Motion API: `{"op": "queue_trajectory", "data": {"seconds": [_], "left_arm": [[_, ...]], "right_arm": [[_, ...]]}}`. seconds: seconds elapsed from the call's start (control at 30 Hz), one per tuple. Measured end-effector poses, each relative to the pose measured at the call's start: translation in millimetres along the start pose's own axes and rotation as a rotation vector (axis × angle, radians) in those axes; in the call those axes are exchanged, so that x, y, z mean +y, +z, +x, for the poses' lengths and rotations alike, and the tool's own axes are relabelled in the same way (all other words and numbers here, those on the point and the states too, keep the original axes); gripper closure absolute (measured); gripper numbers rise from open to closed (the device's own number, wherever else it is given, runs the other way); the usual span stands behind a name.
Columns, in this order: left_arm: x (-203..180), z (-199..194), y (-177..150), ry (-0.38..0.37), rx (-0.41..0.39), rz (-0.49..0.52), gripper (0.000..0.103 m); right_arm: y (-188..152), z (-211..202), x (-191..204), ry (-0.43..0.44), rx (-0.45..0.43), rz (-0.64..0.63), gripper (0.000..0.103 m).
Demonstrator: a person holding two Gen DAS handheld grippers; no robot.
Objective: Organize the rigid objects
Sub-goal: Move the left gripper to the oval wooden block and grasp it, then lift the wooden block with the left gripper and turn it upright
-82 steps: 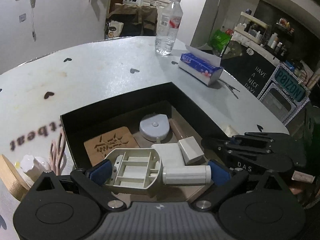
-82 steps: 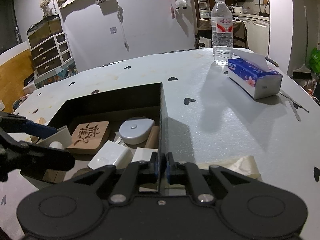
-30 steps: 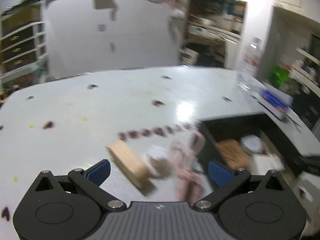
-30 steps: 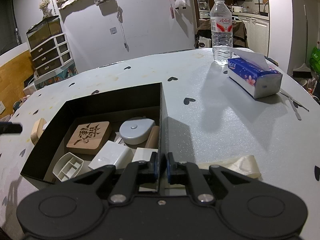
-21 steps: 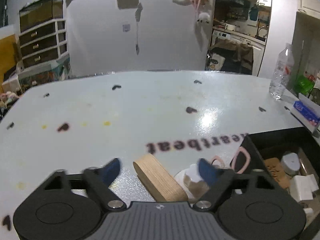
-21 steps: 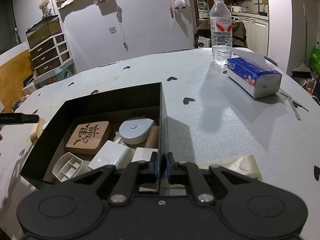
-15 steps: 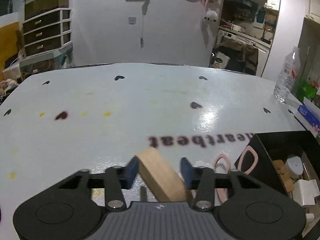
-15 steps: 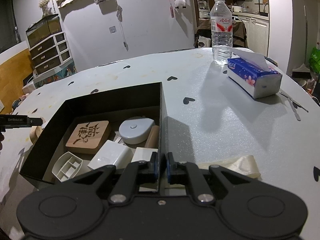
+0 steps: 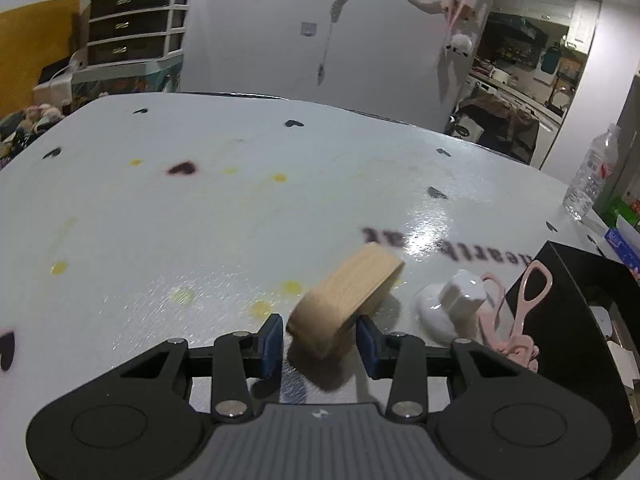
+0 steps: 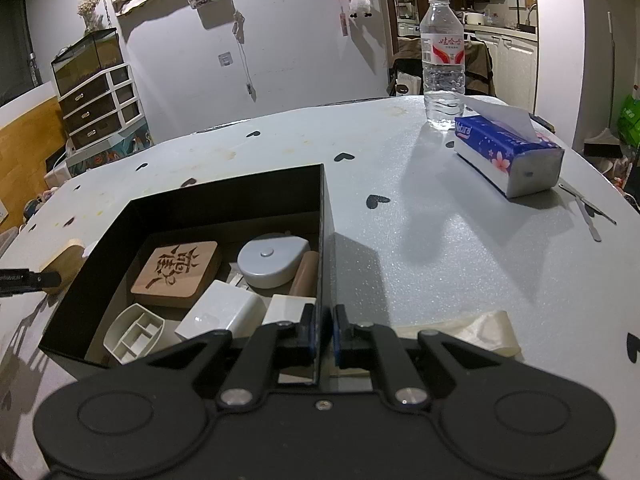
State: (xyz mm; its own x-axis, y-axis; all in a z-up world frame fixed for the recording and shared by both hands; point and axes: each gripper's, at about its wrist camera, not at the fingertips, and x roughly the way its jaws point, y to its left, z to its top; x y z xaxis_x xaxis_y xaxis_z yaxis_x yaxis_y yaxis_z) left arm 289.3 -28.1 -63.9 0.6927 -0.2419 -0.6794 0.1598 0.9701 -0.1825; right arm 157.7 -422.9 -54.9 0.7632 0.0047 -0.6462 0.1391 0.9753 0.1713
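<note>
The left gripper point(image 9: 320, 340) has its blue-padded fingers point(image 9: 271, 338) set narrowly on either side of the wooden block point(image 9: 347, 298), which stands tilted on edge on the tabletop point(image 9: 200, 220). The right pad looks to be touching the block's lower end; on the left a thin gap may remain, so I cannot tell whether the grip is made. Only the near end of the block sits between the fingers, and the rest leans away up and to the right.

To do this step well, I would judge that the fingers should seat a little deeper along the block before closing, so the pads bear on its flat faces and not on the rounded corner. A grip at the tip could let it swing or slip on the lift.

Just right of the block lies a white knob point(image 9: 452, 306), with pink scissors point(image 9: 520, 312) leaning against the black box point(image 9: 568, 320) beyond it. Closing squarely should keep the right finger from nudging the knob.

The right gripper point(image 10: 323, 334) is pinched shut on the near wall of the box point(image 10: 224, 192), steadying it. Inside lie a carved wooden tile point(image 10: 178, 272), a grey tape measure point(image 10: 272, 260), white adapters point(image 10: 224, 314) and a divided tray point(image 10: 134, 334). The block shows past the box's left wall, so the carry is short.

Farther off stand a tissue pack point(image 10: 508, 160) and a bottle point(image 10: 443, 64).
</note>
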Motion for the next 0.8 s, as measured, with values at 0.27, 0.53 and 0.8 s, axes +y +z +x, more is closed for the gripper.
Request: {"op": "queue_trajectory", "data": {"seconds": [0.27, 0.53, 0.8], "left_arm": [[-8, -7, 2, -0.05, -0.027, 0.082, 0.07], [-39, -12, -3, -0.089, 0.026, 0.201, 0.058], [-45, -2, 20, -0.075, -0.027, 0.151, 0.049]], "right_arm": [[0, 0, 0, 0.0, 0.0, 0.003, 0.095], [0, 0, 0, -0.002, 0.0, -0.002, 0.094], [0, 0, 1, -0.001, 0.003, -0.005, 0.094]]}}
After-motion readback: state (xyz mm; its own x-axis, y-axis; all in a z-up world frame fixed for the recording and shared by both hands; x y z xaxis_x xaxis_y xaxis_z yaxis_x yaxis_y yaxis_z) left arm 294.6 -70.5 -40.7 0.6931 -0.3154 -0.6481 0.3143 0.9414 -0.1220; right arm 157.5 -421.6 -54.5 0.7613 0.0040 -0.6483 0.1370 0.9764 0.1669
